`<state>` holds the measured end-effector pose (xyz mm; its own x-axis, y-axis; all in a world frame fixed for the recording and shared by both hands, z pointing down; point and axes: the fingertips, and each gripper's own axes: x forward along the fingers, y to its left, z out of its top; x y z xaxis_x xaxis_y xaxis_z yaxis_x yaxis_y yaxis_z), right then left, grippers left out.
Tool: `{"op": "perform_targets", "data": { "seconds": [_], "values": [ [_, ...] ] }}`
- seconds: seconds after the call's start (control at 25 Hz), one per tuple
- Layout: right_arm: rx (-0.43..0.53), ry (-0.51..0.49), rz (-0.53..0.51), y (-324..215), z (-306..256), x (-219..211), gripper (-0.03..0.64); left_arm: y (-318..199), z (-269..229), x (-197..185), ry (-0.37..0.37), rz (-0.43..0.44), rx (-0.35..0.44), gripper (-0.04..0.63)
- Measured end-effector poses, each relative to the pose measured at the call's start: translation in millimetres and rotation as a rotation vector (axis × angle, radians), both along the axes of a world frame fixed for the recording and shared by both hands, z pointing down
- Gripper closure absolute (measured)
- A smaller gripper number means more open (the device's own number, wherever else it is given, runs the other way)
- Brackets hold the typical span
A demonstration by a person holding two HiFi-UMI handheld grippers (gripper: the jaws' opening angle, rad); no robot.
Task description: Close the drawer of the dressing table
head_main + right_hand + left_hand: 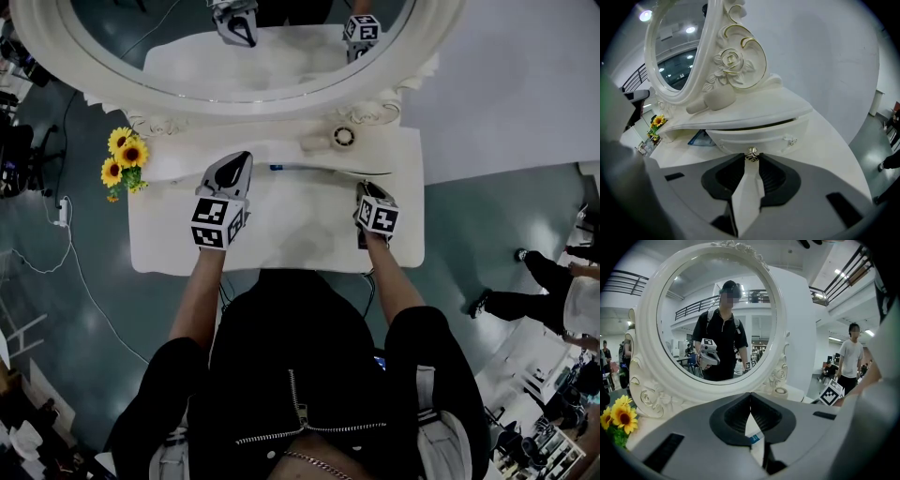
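The fingers of my right gripper (751,158) were drawn in narrow on the small metal knob (751,153) of the drawer (761,137). One finger sat on each side of the knob, angled down over the worktop (829,159). The fingers of my left gripper (750,393) were closed tip to tip on nothing. They hovered off to the left, aimed at the mirror (712,319), and took no part in the grip.

The drawer lay directly ahead of the right fingers. It stood part-way out from under the curved shelf (754,111) at the mirror's foot, with a dark gap along its top edge. Its front ran crosswise, left to right, so its travel ran straight away from me toward the mirror.

Judgement: the right hand was the nearer one and was on the knob. The closing move called for a straight push along that line, square to the front, to avoid jamming the drawer askew.
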<state>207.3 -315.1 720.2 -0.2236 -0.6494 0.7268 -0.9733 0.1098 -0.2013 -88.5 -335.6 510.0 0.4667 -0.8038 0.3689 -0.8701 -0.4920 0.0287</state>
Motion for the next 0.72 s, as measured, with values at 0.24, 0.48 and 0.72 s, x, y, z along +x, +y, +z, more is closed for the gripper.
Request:
{"op": "perform_targets", "data": {
  "seconds": [0.24,0.48,0.72],
  "values": [
    [0.003,-0.001,-0.009,-5,0,0,0.514,-4,1,1,0.001,-0.004,-0.004,0.574],
    [0.008,-0.002,-0.009,-10,-1,0,0.515,-5,3,0,0.000,-0.010,-0.008,0.574],
    [0.011,-0.005,-0.008,-16,-1,0,0.515,-5,5,-1,0.000,-0.018,-0.014,0.574]
  ]
}}
